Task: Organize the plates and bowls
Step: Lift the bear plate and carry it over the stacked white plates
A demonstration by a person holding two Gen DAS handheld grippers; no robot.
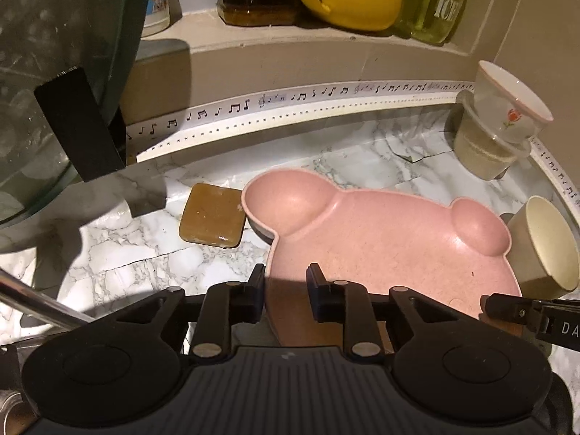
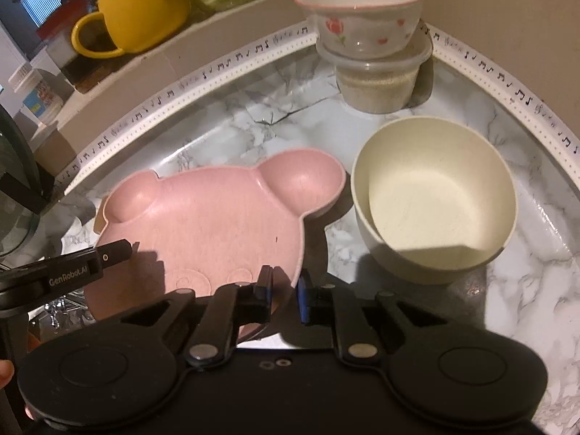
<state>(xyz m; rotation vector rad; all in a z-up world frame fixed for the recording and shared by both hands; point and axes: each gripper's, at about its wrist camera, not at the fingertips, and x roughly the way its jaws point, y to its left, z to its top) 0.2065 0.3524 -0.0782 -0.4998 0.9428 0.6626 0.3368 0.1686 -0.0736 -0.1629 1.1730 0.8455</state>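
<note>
Pink, bear-shaped plate (image 2: 203, 224) lies flat on the marble bench (image 2: 453, 311), ears pointing away, near rim caught at both corners. The left gripper (image 1: 284, 281) has its narrow jaws closed over the near-left edge; the right gripper (image 2: 284, 286) pinches the near-right edge, so both are equally near. The plate holds nothing. Just beside it on the right stands an empty cream bowl (image 2: 435, 199); farther back, a flowered bowl (image 2: 359, 18) sits atop a lidded tub (image 2: 377, 83) of pale grains.
</note>
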